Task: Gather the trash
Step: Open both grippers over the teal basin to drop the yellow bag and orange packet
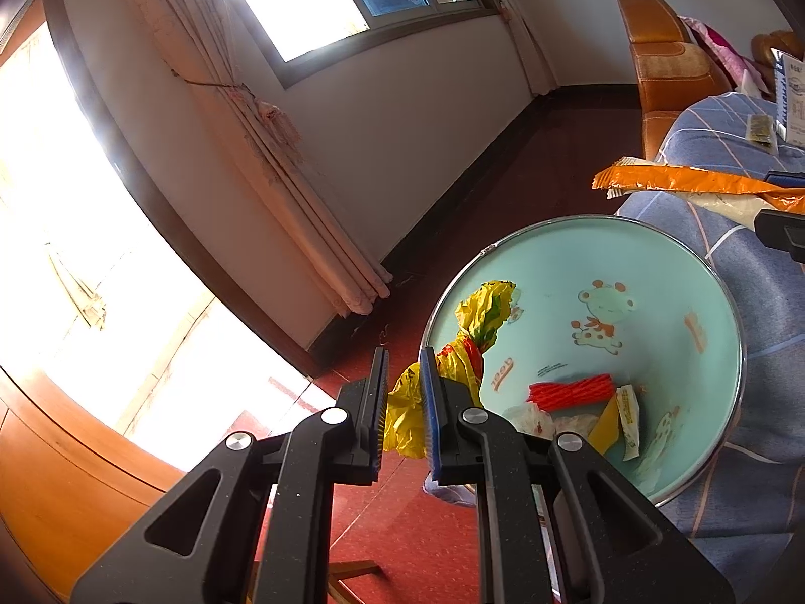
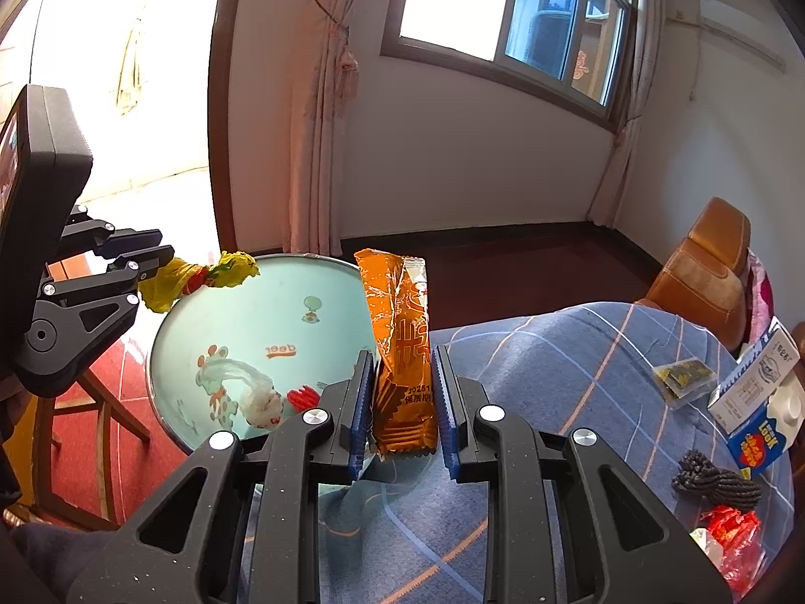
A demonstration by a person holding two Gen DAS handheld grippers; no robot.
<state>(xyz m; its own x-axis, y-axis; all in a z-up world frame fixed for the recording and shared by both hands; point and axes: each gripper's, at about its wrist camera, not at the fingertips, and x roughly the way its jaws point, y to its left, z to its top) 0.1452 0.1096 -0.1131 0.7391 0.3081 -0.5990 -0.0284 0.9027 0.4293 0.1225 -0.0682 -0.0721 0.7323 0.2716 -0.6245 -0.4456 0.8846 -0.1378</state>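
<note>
Over the bin (image 1: 714,272): left gripper (image 1: 405,402) clamped on yellow bag (image 1: 473,332), right gripper (image 2: 402,397) on orange wrapper (image 2: 397,312). Center both above the opening before letting go.

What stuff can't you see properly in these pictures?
- Left wrist view: the bottom of the basin is partly hidden behind the left gripper and its yellow bag.
- Right wrist view: the orange wrapper hides part of the basin's rim.
- Right wrist view: the red wrapper is cut off by the lens edge.
</note>
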